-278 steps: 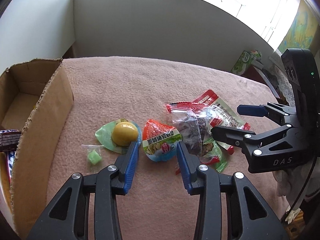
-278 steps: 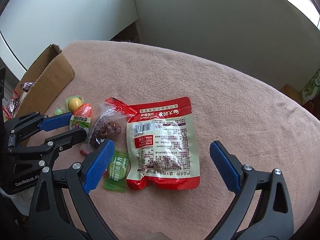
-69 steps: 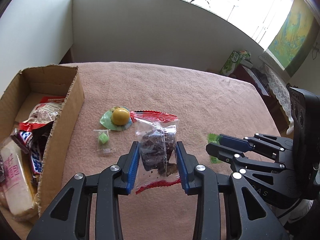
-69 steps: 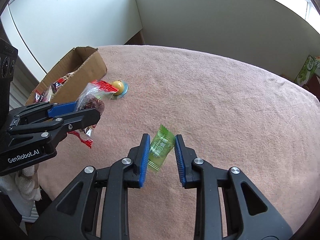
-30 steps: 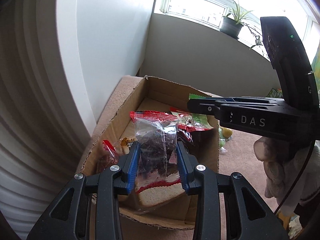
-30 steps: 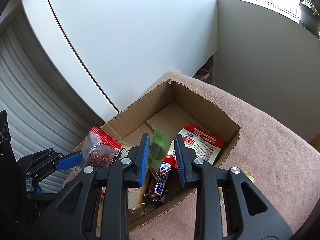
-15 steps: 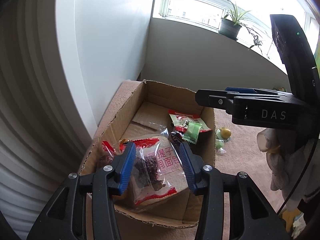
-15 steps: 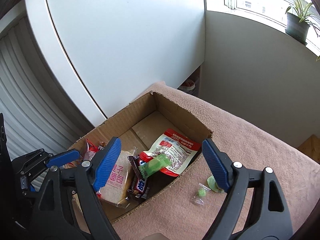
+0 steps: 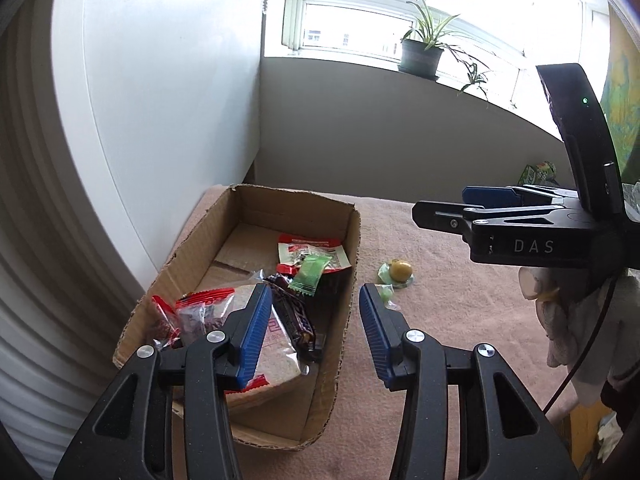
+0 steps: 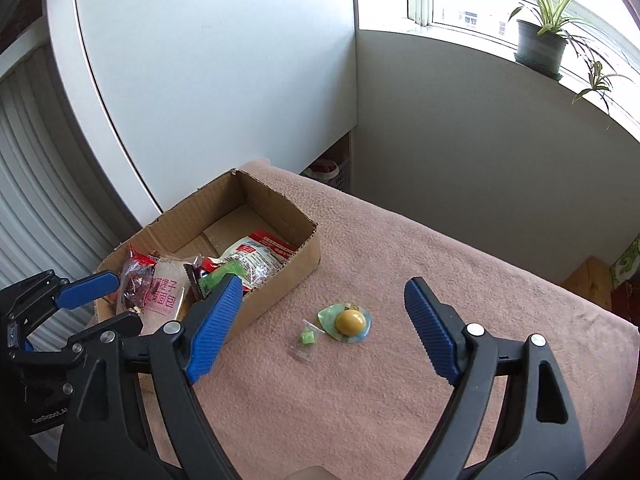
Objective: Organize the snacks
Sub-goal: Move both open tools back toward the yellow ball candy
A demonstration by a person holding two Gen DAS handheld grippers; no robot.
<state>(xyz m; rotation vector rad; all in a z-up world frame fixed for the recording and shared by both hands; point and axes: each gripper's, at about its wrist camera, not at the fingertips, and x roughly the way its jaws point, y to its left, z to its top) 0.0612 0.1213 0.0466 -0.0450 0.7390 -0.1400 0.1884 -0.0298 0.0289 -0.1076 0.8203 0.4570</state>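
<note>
Snacks (partly overlapped) fill box, left gripper overlapping.

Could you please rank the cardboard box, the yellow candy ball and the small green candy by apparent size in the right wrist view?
1. cardboard box, by far the largest.
2. yellow candy ball.
3. small green candy, smallest; it lies beside the ball, so nearness hardly matters.

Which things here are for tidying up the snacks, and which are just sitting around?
For the job:
- cardboard box with snacks already inside
- yellow sweet on the pink cloth
- small green candy beside it
- left gripper and right gripper, both open and empty

Just around:
- potted plant on the window sill
- pink cloth
</note>
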